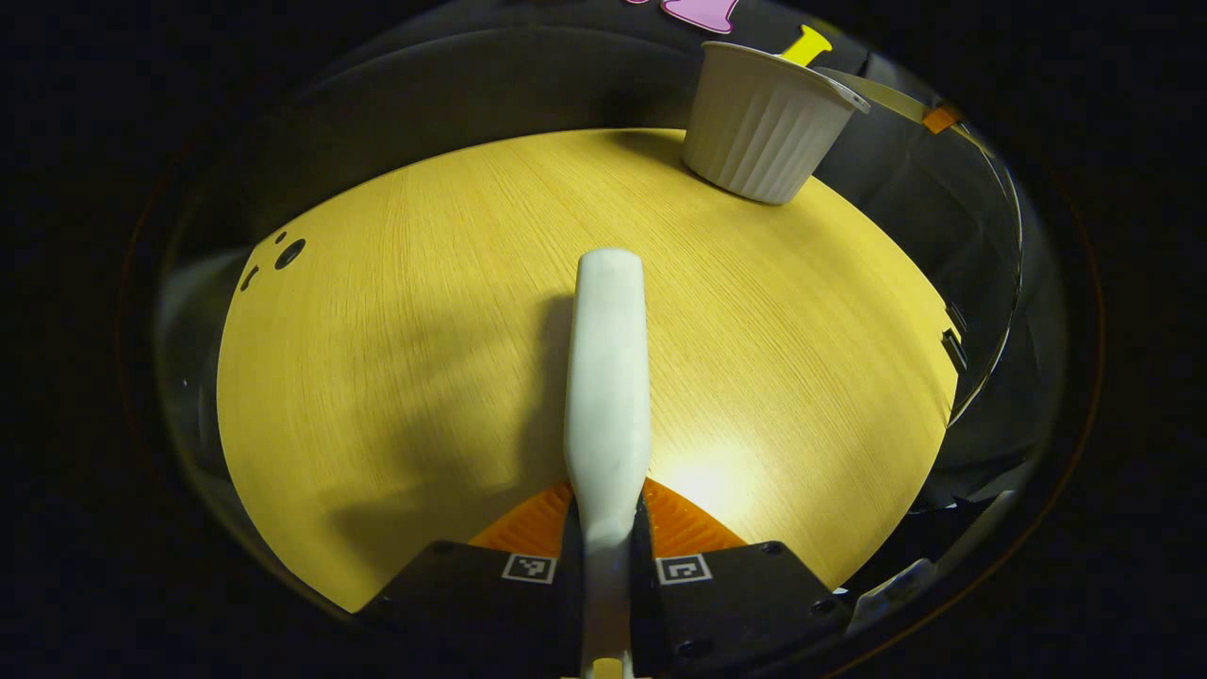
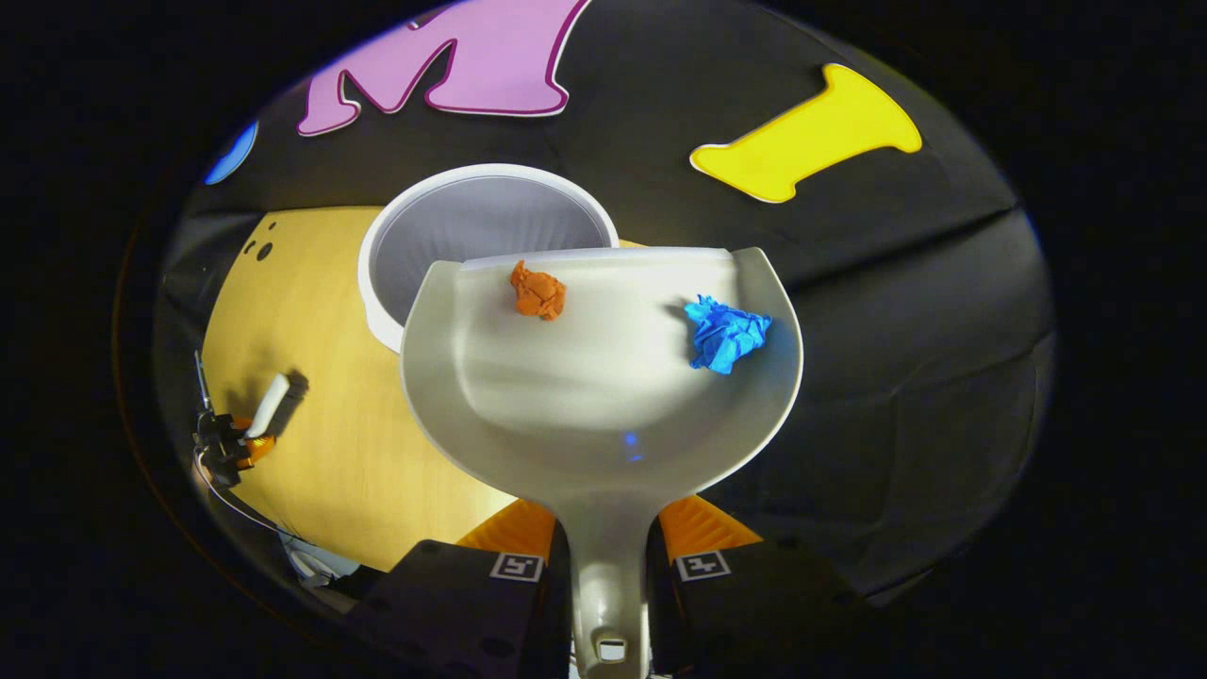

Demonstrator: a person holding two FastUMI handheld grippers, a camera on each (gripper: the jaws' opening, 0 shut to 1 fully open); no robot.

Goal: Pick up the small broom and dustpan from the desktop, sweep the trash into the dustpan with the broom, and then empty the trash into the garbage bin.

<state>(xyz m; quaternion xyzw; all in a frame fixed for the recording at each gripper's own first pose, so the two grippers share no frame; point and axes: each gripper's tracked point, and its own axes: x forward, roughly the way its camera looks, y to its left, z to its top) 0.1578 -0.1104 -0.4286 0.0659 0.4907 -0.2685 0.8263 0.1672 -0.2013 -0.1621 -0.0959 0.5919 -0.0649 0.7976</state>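
In the left gripper view my left gripper point(image 1: 605, 556) is shut on the white small broom point(image 1: 608, 377), which sticks out forward over the yellow wooden desktop point(image 1: 377, 330). The white ribbed garbage bin point(image 1: 764, 132) stands at the far right of the desktop. In the right gripper view my right gripper point(image 2: 608, 566) is shut on the handle of the grey-white dustpan point(image 2: 585, 396). An orange paper ball point(image 2: 537, 292) and a blue paper ball point(image 2: 724, 332) lie near the dustpan's front lip, which hangs at the rim of the garbage bin point(image 2: 471, 222). Far left, the left gripper point(image 2: 226, 443) holds the broom point(image 2: 269, 401).
A few small dark holes point(image 1: 289, 253) mark the desktop's far left corner. The desktop's right edge point(image 1: 948, 377) drops off beside the black cloth wall point(image 2: 896, 330), which rises right behind the bin.
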